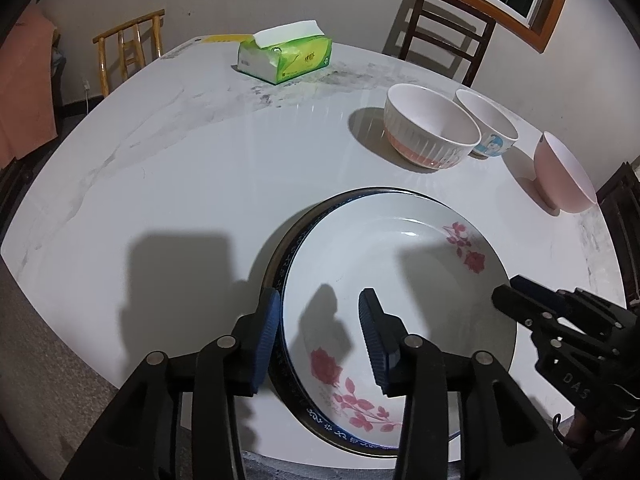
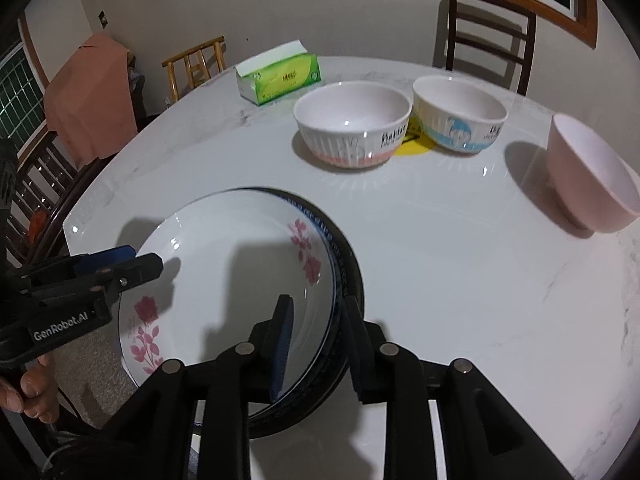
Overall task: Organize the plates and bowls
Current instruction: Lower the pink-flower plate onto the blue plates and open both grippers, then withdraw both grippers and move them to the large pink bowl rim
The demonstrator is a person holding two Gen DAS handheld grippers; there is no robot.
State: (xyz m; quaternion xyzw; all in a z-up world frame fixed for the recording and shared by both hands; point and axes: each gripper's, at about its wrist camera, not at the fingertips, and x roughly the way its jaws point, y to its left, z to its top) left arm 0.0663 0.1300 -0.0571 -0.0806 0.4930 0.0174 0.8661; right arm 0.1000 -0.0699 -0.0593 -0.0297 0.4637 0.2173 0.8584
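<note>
A white plate with red flowers (image 1: 400, 280) (image 2: 240, 272) lies on top of a blue-rimmed plate (image 1: 286, 264) (image 2: 340, 264) at the table's near edge. My left gripper (image 1: 320, 336) is open, its fingers straddling the left rim of the stacked plates; it also shows in the right wrist view (image 2: 140, 260). My right gripper (image 2: 316, 344) is open, straddling the right rim; it also shows in the left wrist view (image 1: 508, 292). A ribbed white and pink bowl (image 1: 430, 126) (image 2: 352, 124), a white and blue bowl (image 1: 486, 124) (image 2: 460, 114) and a pink bowl (image 1: 562, 174) (image 2: 588, 176) stand beyond.
The round white marble table (image 1: 180, 168) (image 2: 460, 260) holds a green tissue box (image 1: 284, 56) (image 2: 278, 76) at the far side. Wooden chairs (image 1: 444, 32) (image 2: 196, 64) stand around the table. A yellow sticker (image 2: 414, 148) lies between two bowls.
</note>
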